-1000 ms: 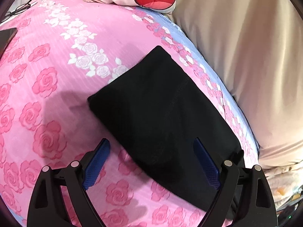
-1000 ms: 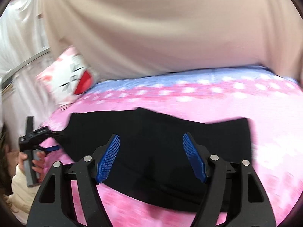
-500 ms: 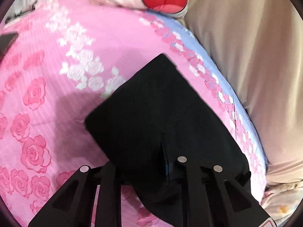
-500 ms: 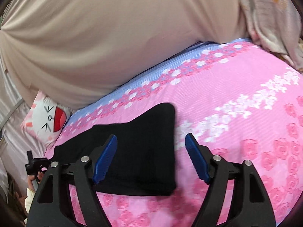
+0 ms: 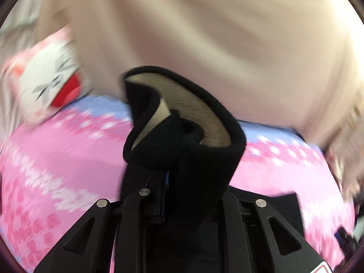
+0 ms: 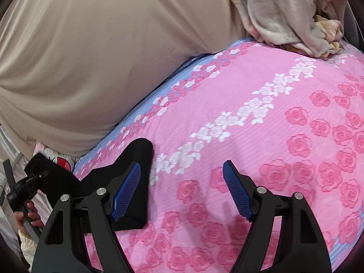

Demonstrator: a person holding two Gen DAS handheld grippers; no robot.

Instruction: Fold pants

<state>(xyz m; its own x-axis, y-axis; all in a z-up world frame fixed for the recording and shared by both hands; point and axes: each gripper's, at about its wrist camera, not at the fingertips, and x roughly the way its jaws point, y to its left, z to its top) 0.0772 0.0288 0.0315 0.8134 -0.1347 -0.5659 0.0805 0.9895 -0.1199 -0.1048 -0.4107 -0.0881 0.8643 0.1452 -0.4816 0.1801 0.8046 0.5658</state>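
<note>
Lifted off the pink rose-print bedsheet (image 6: 261, 136) now, the black fleece-lined pants (image 5: 182, 150) hang pinched in the left gripper (image 5: 166, 182); the right gripper (image 6: 182, 191) hovers, jaws wide.

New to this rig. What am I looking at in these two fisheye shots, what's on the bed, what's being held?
There is no robot arm here. A person holds a two-finger gripper in each hand, and each gripper carries a fisheye camera looking forward along its fingers, so each picture is one gripper's own view.

In the left wrist view, the left gripper is shut on the black pants, lifting an edge so the beige lining shows. The picture is blurred.

In the right wrist view, the right gripper is open and holds nothing, over the pink rose-print bedsheet. The rest of the pants lies on the sheet at its left, and the other gripper shows at the far left.

Behind are a beige duvet, a cartoon-face pillow and a crumpled floral blanket.
</note>
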